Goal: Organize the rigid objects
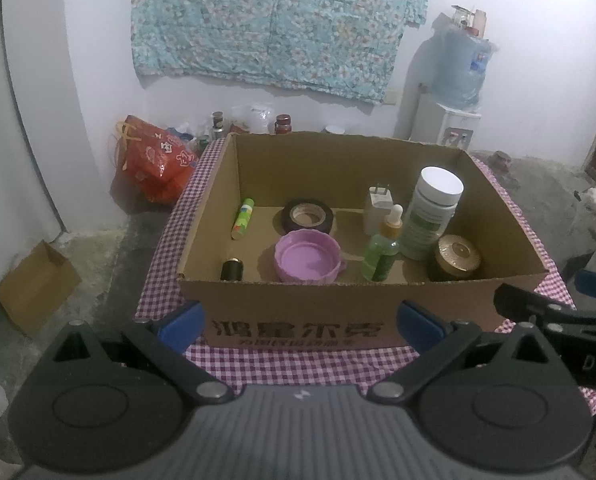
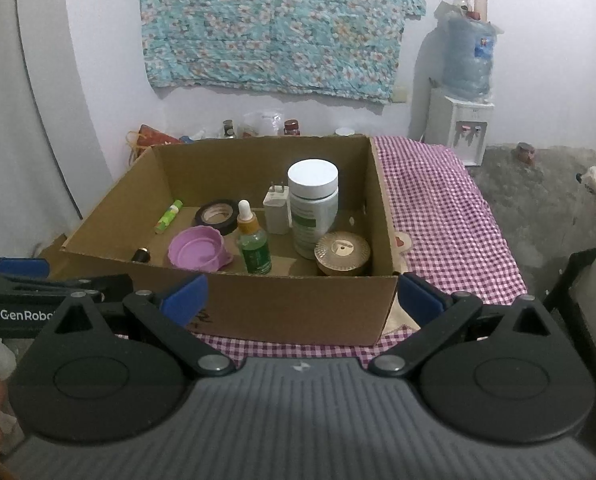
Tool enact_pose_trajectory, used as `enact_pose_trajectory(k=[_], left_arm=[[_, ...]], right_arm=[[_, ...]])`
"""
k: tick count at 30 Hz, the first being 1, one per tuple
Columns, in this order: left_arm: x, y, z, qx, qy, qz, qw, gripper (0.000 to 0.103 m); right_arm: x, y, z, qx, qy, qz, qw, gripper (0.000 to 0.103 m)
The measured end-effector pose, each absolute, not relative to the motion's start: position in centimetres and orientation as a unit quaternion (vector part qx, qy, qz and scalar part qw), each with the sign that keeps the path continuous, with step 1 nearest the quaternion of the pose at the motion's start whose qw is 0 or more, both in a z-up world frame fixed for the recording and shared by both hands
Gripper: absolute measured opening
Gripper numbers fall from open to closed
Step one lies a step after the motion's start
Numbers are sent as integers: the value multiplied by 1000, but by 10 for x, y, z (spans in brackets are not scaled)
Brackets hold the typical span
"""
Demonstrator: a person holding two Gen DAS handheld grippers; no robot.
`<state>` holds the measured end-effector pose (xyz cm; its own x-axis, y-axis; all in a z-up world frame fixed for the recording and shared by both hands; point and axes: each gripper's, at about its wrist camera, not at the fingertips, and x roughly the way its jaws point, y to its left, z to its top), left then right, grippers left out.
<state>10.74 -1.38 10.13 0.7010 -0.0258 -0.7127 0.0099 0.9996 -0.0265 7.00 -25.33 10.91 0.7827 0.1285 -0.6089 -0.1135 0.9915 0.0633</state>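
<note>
Both grippers, left [image 1: 299, 322] and right [image 2: 301, 296], hung low in frame with jaws wide, holding nothing. Bottles, tape and pink lid [image 1: 307, 256] sat inside the cardboard box [image 1: 298, 312] at centre, apparently gathered there for tidiness.

Black cylinder [image 1: 232, 270]: lower part hidden behind cardboard box [image 1: 298, 312] front wall. Box print partly covered by left gripper [image 1: 299, 322].
</note>
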Motion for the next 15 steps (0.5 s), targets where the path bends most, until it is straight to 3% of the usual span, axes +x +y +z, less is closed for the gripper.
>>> enact_pose_trajectory(k=[15], left_arm=[[116, -16, 103, -7, 389, -11, 921, 103]], right_arm=[[80, -257, 109, 9, 326, 58, 943, 102]])
